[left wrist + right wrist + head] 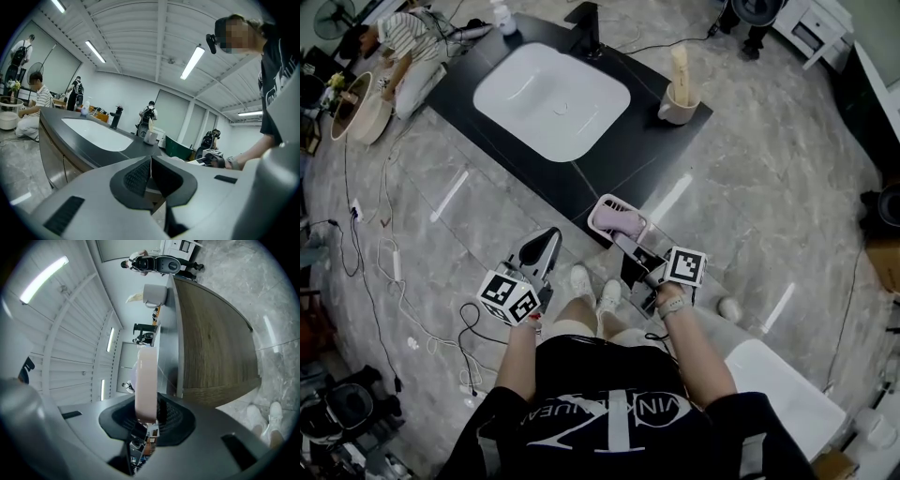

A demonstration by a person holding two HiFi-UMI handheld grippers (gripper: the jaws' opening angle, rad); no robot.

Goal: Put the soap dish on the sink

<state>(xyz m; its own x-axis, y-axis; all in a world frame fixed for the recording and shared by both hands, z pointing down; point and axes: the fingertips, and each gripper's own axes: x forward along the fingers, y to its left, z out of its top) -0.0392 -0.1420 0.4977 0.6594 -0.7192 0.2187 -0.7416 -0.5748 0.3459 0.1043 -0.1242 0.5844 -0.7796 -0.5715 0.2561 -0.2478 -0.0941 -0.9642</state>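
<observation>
The pale pink soap dish [615, 219] hangs over the floor just in front of the dark sink counter [609, 159], with my right gripper [625, 240] shut on its near rim. In the right gripper view the soap dish [146, 378] stands edge-on, clamped between the pads, and the counter's wooden side [211, 333] fills the space beyond it. My left gripper [547, 246] floats to the left of the dish, shut with nothing in it; its pads [140, 177] meet in the left gripper view. The white basin [551, 101] sits in the counter top.
On the counter stand a black faucet [587, 28], a beige cup [679, 101] with a tall stick in it and a soap bottle [502, 17]. A seated person [405, 49] and a bowl [356, 108] are far left. Cables [394, 272] trail over the floor.
</observation>
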